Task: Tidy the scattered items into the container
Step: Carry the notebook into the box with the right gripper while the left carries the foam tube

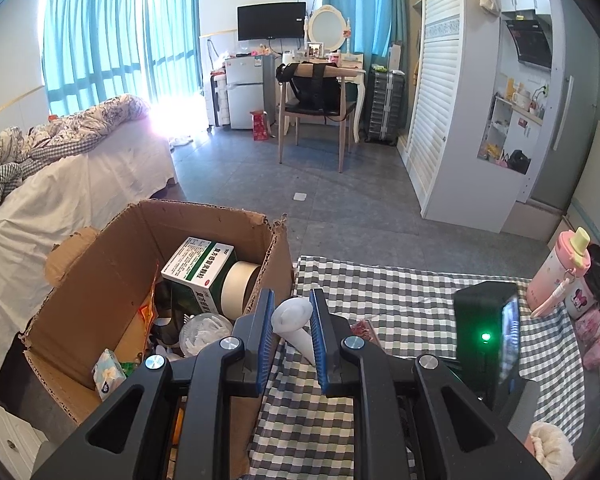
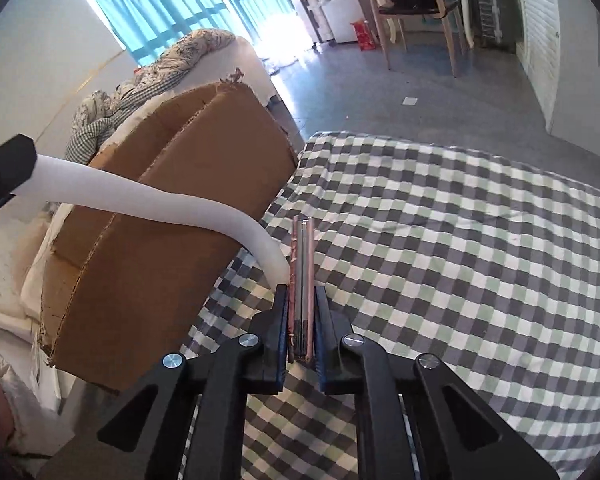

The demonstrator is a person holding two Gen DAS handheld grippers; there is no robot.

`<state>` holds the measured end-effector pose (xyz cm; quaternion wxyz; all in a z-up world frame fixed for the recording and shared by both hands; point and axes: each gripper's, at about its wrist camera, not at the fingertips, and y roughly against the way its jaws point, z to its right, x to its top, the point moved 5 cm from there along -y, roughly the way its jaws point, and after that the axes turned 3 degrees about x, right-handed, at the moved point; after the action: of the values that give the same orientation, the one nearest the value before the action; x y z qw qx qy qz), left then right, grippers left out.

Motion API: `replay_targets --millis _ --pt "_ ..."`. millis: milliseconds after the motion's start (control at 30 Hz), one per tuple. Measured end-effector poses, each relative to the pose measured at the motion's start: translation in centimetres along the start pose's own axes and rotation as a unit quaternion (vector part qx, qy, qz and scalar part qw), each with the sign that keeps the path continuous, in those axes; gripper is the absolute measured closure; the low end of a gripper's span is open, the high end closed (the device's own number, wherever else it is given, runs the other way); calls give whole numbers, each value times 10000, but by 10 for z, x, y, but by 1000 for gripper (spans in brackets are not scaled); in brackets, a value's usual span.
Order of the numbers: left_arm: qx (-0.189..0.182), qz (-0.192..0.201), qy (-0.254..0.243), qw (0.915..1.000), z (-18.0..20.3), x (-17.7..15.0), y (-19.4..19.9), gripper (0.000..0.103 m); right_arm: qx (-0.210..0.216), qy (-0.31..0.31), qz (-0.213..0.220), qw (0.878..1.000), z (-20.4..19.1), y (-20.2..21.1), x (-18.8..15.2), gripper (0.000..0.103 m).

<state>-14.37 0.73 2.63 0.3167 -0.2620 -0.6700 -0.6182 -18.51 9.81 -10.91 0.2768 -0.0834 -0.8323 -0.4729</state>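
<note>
A tidy-up well under way: the cardboard box (image 1: pixel 148 280), just left of the left claw (image 1: pixel 292 320), already holds a green medicine carton (image 1: pixel 198 268), a roll of tape (image 1: pixel 240 290), a clear lidded tub (image 1: pixel 204 330) and a tissue pack (image 1: pixel 108 374). The left claw pinches a white foam tube (image 1: pixel 296 324) between its blue pads, holding it over the checked worktop (image 1: pixel 400 304) right beside the box's near wall, not yet above the opening. In the right wrist view that tube (image 2: pixel 148 204) arcs across the front of the box (image 2: pixel 172 248) and its end meets the tip of the right claw (image 2: pixel 300 292), which is pressed onto a thin pink-edged flat item (image 2: pixel 302 280), possibly a slim case or a folded mirror; seen edge-on, it cannot be identified with certainty. It hangs over the worktop (image 2: pixel 460 260), to the right of the box. Both held pieces remain to be dropped in. Ahead and right of the left claw stand a black device (image 1: pixel 486 320) with a green light and a pink bottle (image 1: pixel 560 272); whether these count as clutter is unclear.
</note>
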Motion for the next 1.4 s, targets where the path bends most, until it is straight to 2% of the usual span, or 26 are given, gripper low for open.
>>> replay_targets --millis 267,500,700,900,1033,1267,1400 --pt "-118 173 -64 9998 2 4 11 86 -308 189 433 9984 -12 41 7 93" --pt "-171 648 -204 9975 4 27 37 86 -294 364 933 9945 -37 81 22 93" --pt "11 1308 7 9914 -26 61 72 86 -203 717 1199 9900 -71 101 37 93" --pt "436 1764 254 9830 -74 82 103 86 11 1067 1362 9849 -111 106 49 93" --pt "600 1673 339 9835 -98 74 102 86 168 1221 1322 9835 -135 95 53 93" --pt "572 1092 495 9911 -129 39 71 86 477 1479 943 9833 -172 60 47 93" --pt "542 689 538 9947 -141 15 51 86 694 1472 533 9852 -182 29 40 93"
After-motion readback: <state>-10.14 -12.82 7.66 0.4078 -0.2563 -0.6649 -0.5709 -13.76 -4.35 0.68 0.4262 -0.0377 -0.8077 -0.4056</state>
